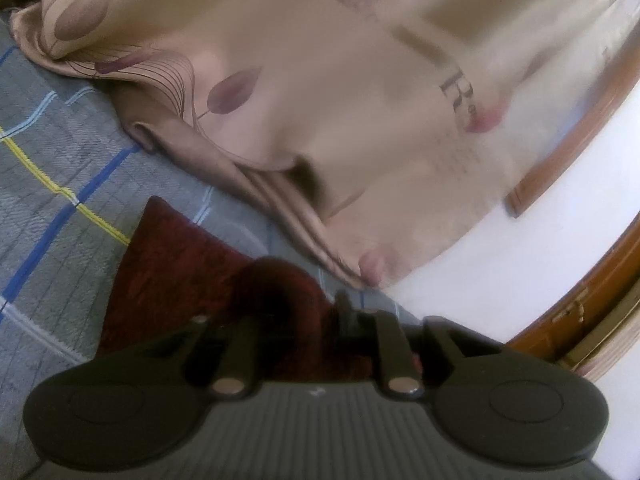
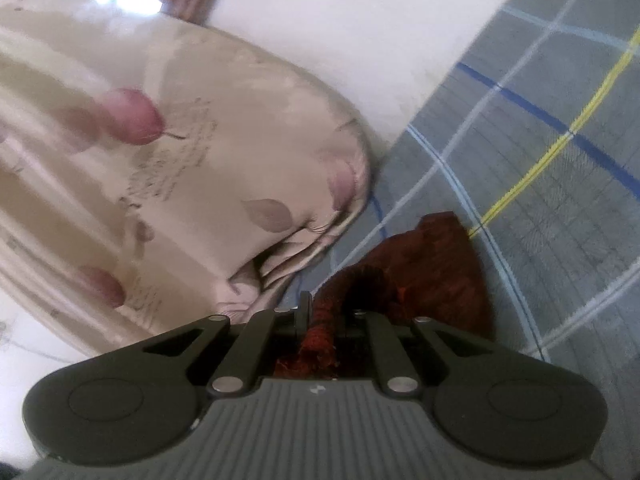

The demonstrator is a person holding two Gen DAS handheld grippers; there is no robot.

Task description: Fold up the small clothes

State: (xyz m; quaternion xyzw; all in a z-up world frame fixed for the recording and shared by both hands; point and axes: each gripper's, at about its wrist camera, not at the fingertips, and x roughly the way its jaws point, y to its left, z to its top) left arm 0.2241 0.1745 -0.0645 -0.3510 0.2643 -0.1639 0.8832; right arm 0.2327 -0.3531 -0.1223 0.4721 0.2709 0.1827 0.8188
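We have the red cloth (image 2: pixel 432 276) on the checked blanket (image 2: pixel 560 160), beside the pillow (image 2: pixel 180 168). The right gripper (image 2: pixel 332 320) clamps a rolled edge, to carry the fold. The left gripper (image 1: pixel 304 320) sits over bunched cloth (grip unclear).

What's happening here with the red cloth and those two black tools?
A person is folding a small dark red garment on a grey checked blanket, using a handheld gripper in each hand. The right gripper is clamped on a bunched edge of the cloth. The left gripper also has red fabric between its fingers, though how firmly is hard to tell. A beige flowered curtain hangs behind.
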